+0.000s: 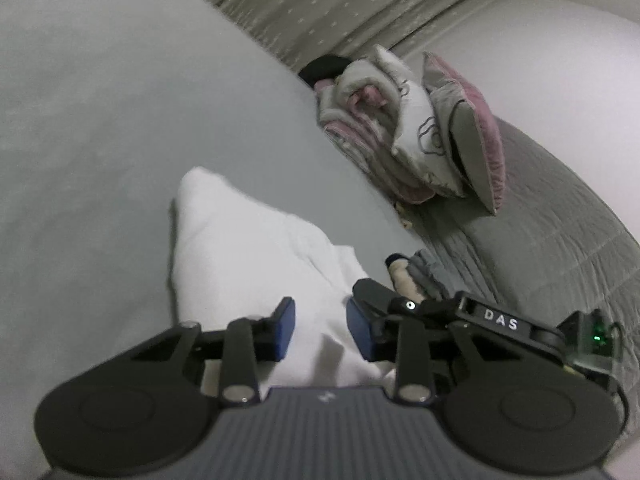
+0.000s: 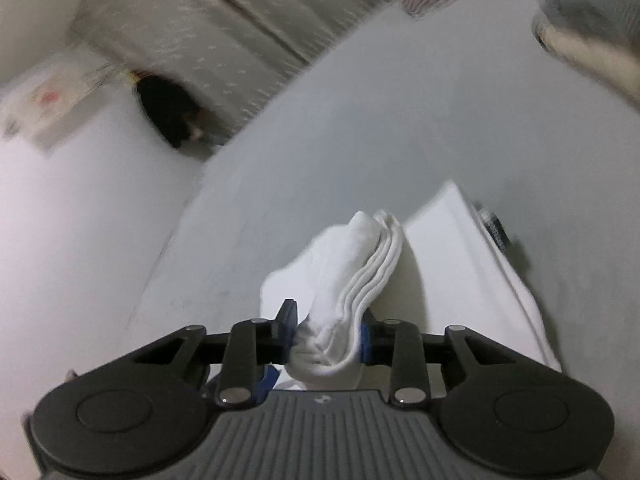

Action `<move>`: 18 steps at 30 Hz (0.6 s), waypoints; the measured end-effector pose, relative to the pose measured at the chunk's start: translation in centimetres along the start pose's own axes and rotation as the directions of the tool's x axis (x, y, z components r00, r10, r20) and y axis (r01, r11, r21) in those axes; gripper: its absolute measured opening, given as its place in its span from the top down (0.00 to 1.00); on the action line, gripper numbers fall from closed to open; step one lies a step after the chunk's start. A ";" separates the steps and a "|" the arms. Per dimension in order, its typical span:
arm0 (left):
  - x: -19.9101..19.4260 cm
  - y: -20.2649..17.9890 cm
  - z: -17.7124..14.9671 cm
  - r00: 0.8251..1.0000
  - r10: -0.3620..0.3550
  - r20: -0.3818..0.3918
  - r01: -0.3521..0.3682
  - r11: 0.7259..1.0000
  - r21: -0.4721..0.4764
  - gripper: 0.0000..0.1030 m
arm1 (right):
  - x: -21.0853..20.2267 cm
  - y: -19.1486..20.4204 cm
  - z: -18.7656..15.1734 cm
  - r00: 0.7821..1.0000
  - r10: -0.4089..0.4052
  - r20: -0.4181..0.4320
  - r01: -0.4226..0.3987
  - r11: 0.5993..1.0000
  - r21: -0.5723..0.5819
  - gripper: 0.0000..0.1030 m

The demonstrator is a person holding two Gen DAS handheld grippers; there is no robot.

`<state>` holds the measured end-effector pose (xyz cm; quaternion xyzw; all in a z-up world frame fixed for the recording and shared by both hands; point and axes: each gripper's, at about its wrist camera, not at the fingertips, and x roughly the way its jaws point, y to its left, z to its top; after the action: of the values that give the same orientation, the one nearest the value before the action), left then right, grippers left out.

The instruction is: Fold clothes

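Note:
A white cloth (image 1: 240, 248) lies bunched on the grey bed sheet (image 1: 100, 140). My left gripper (image 1: 320, 330) has its blue pads (image 1: 285, 330) against either side of a ridge of this cloth, which fills the gap between them. In the left wrist view my right gripper (image 1: 400, 312), black with a "DAS" label, sits close on the right, touching the same cloth. In the right wrist view the right gripper (image 2: 328, 336) is shut on a thick, layered fold of the white cloth (image 2: 360, 264). A flat part of the cloth (image 2: 460, 264) spreads to the right.
Folded pink and grey blankets and pillows (image 1: 408, 120) are stacked by the quilted grey headboard (image 1: 320, 4). A grey quilt (image 1: 540, 240) covers the right side. A hand in a grey sleeve (image 1: 412, 276) is behind the right gripper. A dark object (image 2: 168, 112) lies beside the bed.

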<state>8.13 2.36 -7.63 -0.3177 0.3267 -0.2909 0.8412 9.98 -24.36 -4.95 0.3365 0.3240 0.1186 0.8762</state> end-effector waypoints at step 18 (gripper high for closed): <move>0.6 -3.6 -1.3 1.000 0.008 0.029 -0.014 0.977 0.212 0.72 | -4.6 -2.5 -0.3 0.995 0.013 0.102 -0.008 0.999 -0.049 0.73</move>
<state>6.52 -0.75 -6.06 -0.2284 0.2841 -0.3148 0.8763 6.25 -28.07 -4.50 0.3226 0.2739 0.1138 0.8989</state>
